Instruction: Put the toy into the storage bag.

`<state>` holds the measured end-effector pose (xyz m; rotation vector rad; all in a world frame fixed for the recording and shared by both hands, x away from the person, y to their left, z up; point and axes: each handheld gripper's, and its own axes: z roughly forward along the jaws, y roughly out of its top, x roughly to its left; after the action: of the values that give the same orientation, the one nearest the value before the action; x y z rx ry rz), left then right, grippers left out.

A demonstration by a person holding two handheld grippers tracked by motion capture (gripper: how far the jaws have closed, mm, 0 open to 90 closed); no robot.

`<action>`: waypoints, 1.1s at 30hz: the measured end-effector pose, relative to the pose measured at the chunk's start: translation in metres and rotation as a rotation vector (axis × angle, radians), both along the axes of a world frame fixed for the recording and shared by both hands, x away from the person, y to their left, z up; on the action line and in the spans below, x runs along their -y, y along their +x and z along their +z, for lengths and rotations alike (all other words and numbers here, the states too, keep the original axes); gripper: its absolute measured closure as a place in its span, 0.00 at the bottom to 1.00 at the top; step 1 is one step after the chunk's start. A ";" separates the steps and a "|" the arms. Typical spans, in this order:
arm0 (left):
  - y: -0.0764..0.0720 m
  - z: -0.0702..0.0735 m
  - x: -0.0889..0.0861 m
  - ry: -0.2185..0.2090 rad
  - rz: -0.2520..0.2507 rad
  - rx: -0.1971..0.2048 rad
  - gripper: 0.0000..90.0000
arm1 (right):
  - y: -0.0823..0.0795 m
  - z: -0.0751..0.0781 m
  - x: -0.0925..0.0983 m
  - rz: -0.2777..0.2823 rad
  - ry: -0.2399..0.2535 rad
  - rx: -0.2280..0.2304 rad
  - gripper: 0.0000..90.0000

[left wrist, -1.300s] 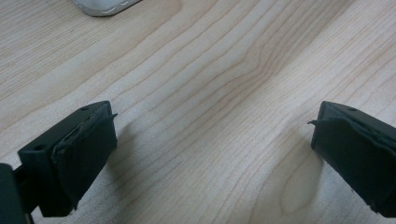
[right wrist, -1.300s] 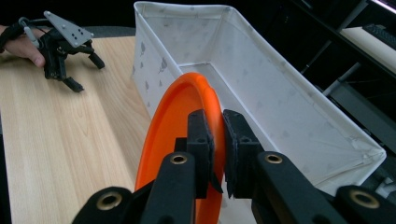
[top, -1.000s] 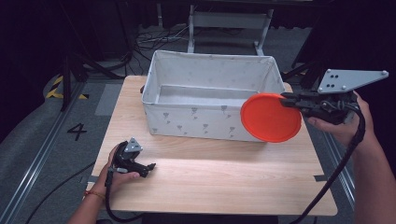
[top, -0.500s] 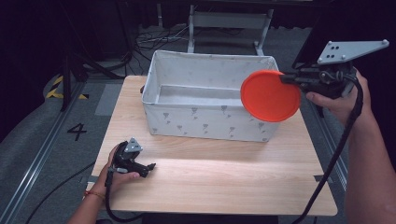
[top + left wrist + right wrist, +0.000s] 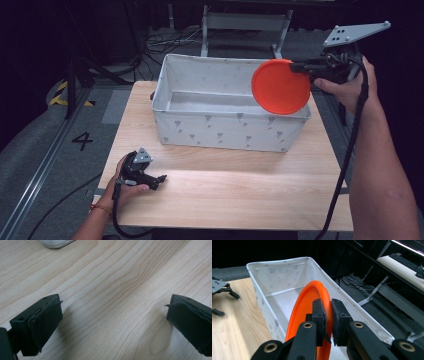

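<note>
An orange plate hangs on edge above the right end of a white fabric bin. My right gripper is shut on the plate's rim, held up by a hand at the far right. In the right gripper view the two black jaws of the right gripper pinch the rim of the orange plate over the bin. My left gripper rests on the wooden table near its front left. In the left gripper view the left gripper is open over bare wood, nothing between the jaws.
The bin's inside looks bare, with its floor showing. Past the table lie a grey floor with a painted 4, cables and a metal frame. A desk with a keyboard stands off to the right.
My right gripper has carried the orange plate up and farther back, from in front of the bin's right corner to above its right end. The left gripper has stayed put.
</note>
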<state>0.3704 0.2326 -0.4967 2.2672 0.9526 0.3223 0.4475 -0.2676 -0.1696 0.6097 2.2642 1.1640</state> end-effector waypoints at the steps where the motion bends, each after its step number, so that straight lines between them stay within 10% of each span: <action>1: 0.000 0.000 0.000 0.000 -0.001 0.000 0.01 | 0.004 -0.001 -0.001 -0.002 -0.002 -0.002 0.92; 33: 0.000 0.000 0.000 0.000 0.000 0.000 0.01 | 0.072 -0.081 -0.011 -0.006 -0.128 -0.129 0.92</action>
<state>0.3704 0.2326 -0.4967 2.2670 0.9523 0.3216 0.5197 -0.2566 -0.2507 0.6577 2.4213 0.9933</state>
